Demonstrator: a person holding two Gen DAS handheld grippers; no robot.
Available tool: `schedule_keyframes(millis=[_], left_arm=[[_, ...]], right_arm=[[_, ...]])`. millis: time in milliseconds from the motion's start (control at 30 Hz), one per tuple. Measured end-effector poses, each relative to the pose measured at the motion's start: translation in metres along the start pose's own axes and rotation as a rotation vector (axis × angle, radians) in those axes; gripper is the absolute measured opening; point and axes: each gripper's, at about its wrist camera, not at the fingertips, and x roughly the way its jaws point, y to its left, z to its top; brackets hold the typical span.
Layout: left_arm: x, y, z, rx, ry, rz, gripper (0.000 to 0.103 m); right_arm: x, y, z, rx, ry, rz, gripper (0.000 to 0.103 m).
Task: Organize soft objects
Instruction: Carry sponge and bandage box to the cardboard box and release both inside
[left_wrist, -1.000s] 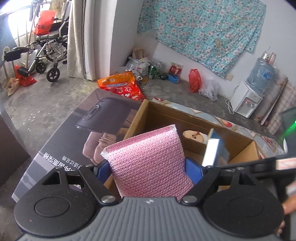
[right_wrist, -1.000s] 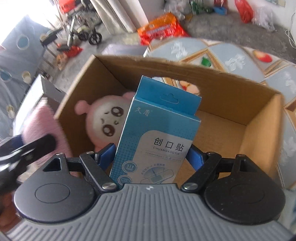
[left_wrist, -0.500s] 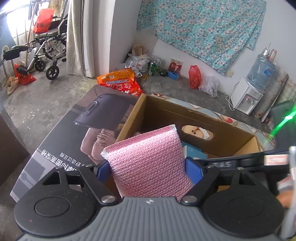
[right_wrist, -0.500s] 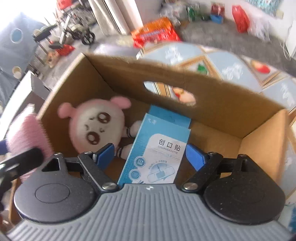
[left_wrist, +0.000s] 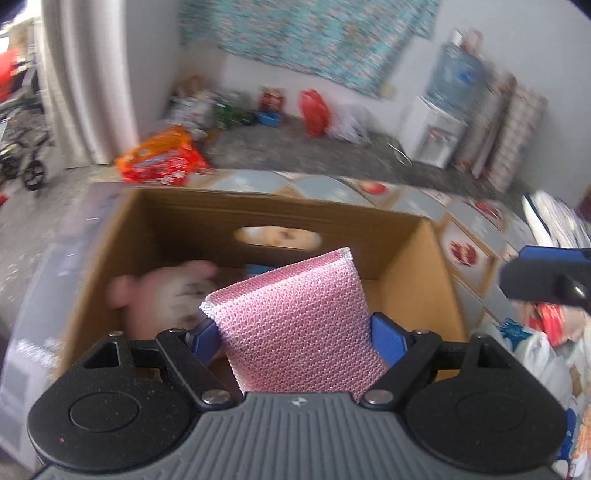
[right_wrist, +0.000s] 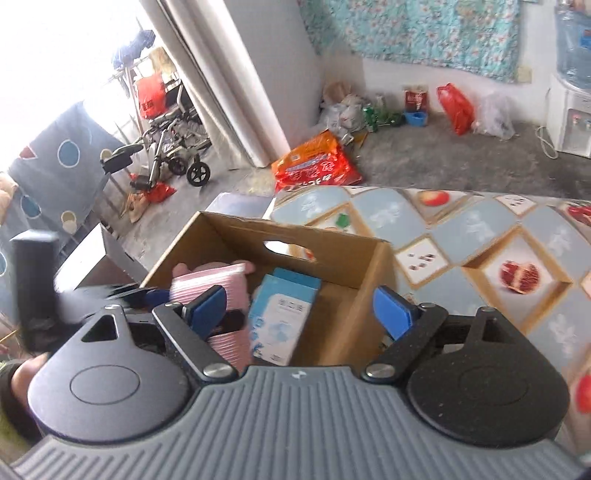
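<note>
Left gripper (left_wrist: 293, 334) is clamped tight on the pink mesh sponge (left_wrist: 295, 325), both blue pads (left_wrist: 388, 338) pressing its sides, the sponge standing upright above the open cardboard box (left_wrist: 436, 295). Below it in the box lies a pink plush toy (left_wrist: 170, 291), blurred, over on the left side. Over to the right gripper (right_wrist: 306, 308): jaws spread wide, nothing between them, hanging above the box's near right corner. In the right wrist view a light blue plaster box (right_wrist: 280, 317) leans inside the cardboard box, just beside the sponge. The box sits on a fruit-patterned tablecloth (right_wrist: 480, 236). Farther out, an orange snack bag (right_wrist: 314, 162) on the grey floor, a wheelchair (right_wrist: 173, 147) by the curtain, a water dispenser (left_wrist: 436, 136) against the wall.
</note>
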Motion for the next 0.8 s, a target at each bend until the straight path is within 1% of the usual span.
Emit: schedule_keyframes(millis=[100, 200, 333, 567, 800], left_arm=[[0.026, -0.022, 0.004, 0.037, 0.023, -0.021, 0.089], [0.048, -0.035, 0.007, 0.048, 0.074, -0.048, 0.089], [0.058, -0.044, 0.009, 0.035, 0.079, -0.051, 0.09], [0.037, -0.045, 0.014, 0.006, 0.033, -0.047, 0.09], [-0.013, -0.049, 0.005, 0.005, -0.035, -0.056, 0.09]], right_arm=[[-0.013, -0.014, -0.008, 0.012, 0.002, 0.003, 0.087], [-0.017, -0.03, -0.015, 0.031, 0.004, 0.009, 0.087], [-0.019, -0.046, -0.022, 0.053, -0.003, 0.009, 0.087], [-0.032, -0.06, -0.034, 0.079, -0.029, 0.018, 0.087], [-0.059, -0.056, -0.043, 0.079, -0.068, 0.018, 0.087]])
